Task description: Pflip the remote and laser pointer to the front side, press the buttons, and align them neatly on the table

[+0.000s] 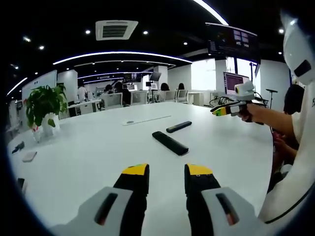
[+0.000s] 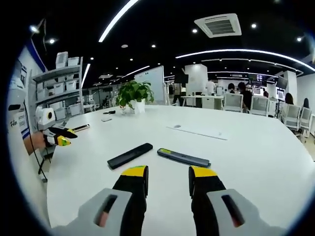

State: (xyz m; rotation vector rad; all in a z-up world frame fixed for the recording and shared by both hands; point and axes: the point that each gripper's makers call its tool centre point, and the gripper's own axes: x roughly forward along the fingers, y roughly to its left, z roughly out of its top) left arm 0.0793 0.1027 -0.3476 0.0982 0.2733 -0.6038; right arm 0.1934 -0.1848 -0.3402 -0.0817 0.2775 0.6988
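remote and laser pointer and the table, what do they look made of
Remote: looks like matte black plastic, dull with no glare. Laser pointer: dark grey casing, likely plastic, with a yellow-green end; slight sheen. Table: smooth white top, probably laminate, with soft reflections of the ceiling lights. None can be settled by look alone.

Both grippers hovering, jaws parted.
The left gripper (image 1: 167, 182) and right gripper (image 2: 169, 183) are pointing toward 12 o'clock, holding nothing.
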